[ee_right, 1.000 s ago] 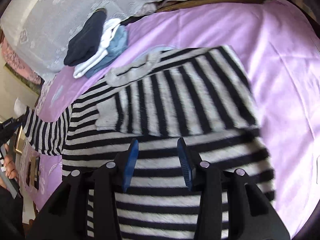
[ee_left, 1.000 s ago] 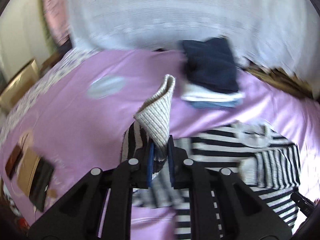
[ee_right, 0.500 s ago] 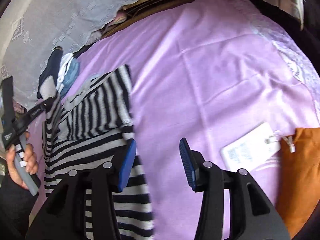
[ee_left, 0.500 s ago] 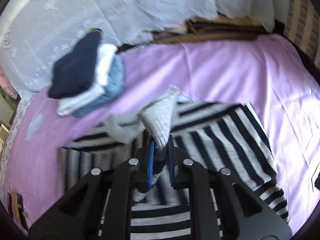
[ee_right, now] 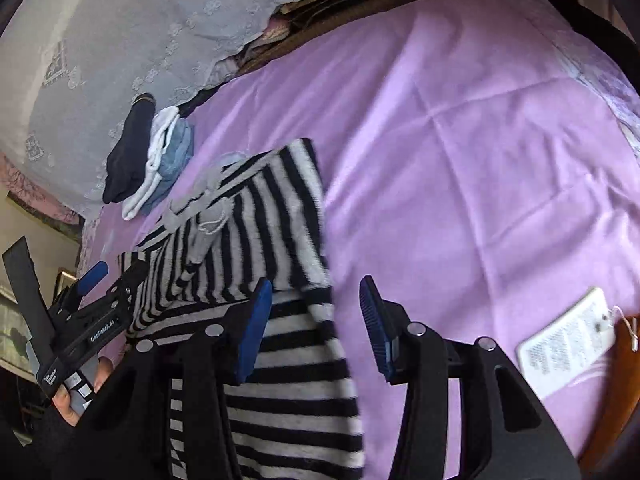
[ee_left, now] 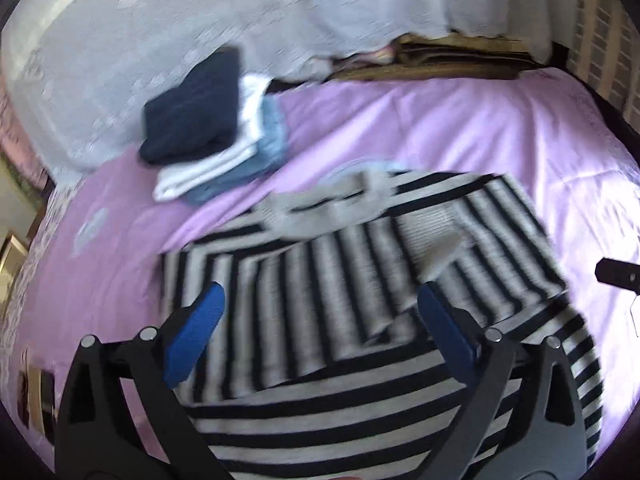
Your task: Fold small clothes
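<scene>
A black-and-grey striped sweater (ee_left: 280, 420) lies flat on the purple bedsheet (ee_left: 440, 128), grey collar (ee_left: 332, 208) away from me. One sleeve is folded across its chest, and its grey cuff (ee_left: 436, 248) rests on the stripes. My left gripper (ee_left: 320, 294) hovers over the sweater's body; its jaws are opening wide with nothing gripped. In the right wrist view my right gripper (ee_right: 315, 286) stands open above the sweater's (ee_right: 272, 220) right edge, pads apart from the cloth. The left gripper (ee_right: 114, 276), held by a hand (ee_right: 76, 396), shows at the far left there.
A stack of folded clothes (ee_left: 212, 120), navy on white on blue, sits beyond the sweater against a white lace cover (ee_left: 200, 20). A paper tag (ee_right: 568, 340) and an orange garment (ee_right: 624, 380) lie to the right. Bare purple sheet spreads right of the sweater.
The left gripper carried the sleeve cuff across the sweater, let it go and opened wide. The right gripper swung from over the sweater's middle to its right edge.
</scene>
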Available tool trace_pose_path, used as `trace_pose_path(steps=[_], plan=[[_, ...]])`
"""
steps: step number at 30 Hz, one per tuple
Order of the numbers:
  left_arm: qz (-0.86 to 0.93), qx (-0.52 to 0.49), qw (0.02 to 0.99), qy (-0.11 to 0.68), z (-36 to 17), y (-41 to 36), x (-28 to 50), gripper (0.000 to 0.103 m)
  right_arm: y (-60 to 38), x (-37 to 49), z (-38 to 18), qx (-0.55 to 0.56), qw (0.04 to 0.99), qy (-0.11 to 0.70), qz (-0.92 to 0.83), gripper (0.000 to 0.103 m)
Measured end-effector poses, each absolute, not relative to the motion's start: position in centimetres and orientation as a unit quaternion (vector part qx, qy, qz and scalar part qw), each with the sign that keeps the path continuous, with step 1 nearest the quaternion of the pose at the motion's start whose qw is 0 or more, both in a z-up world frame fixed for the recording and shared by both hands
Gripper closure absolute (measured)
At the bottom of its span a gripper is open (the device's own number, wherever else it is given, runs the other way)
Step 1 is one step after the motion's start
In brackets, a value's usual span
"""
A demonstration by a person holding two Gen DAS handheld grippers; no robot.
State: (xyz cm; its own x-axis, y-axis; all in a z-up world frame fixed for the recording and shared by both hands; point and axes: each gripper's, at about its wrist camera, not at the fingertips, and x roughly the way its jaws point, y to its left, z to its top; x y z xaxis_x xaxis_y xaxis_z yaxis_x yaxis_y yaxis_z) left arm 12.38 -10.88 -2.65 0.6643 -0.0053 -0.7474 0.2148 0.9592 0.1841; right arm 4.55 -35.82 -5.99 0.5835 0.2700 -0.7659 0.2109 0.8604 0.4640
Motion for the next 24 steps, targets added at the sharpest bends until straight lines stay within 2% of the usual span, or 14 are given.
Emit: trace_pose_path(steps=[7, 12, 15, 16, 17, 18, 21, 24], plan=[[0.043, 0.122, 0.892, 0.433, -2.7, -1.8, 15.4, 0.005, -30.9, 11.7, -8.7, 0.301, 0.827, 0.471, 0.064, 0.056], [0.074, 0.119, 0.888, 0.438, -3.0, 1.3, 18.8, 0.005, -29.0, 15.0, -10.3, 0.349, 0.800, 0.482, 0.077, 0.056], [0.097, 0.082, 0.877, 0.463, -4.3, 3.6, 21.6, 0.005, -28.1, 16.7, -11.2, 0.343, 0.791, 0.500, 0.076, 0.055], [0.102, 0.071, 0.874, 0.471, -4.7, 4.3, 22.2, 0.005, -27.8, 16.8, -11.2, 0.331, 0.797, 0.499, 0.076, 0.058], [0.109, 0.065, 0.869, 0.478, -5.3, 4.8, 23.0, 0.005, -27.5, 16.8, -10.8, 0.297, 0.815, 0.491, 0.075, 0.083], [0.118, 0.067, 0.864, 0.485, -6.1, 5.4, 23.6, 0.005, -27.3, 16.5, -10.4, 0.267, 0.829, 0.486, 0.070, 0.094], [0.122, 0.093, 0.849, 0.506, -8.8, 5.9, 24.5, 0.003, -27.4, 15.4, -9.8, 0.211, 0.847, 0.484, 0.066, 0.094], [0.124, 0.100, 0.848, 0.505, -10.2, 5.7, 24.7, 0.002, -27.9, 15.1, -12.4, 0.194, 0.830, 0.518, 0.069, 0.095]])
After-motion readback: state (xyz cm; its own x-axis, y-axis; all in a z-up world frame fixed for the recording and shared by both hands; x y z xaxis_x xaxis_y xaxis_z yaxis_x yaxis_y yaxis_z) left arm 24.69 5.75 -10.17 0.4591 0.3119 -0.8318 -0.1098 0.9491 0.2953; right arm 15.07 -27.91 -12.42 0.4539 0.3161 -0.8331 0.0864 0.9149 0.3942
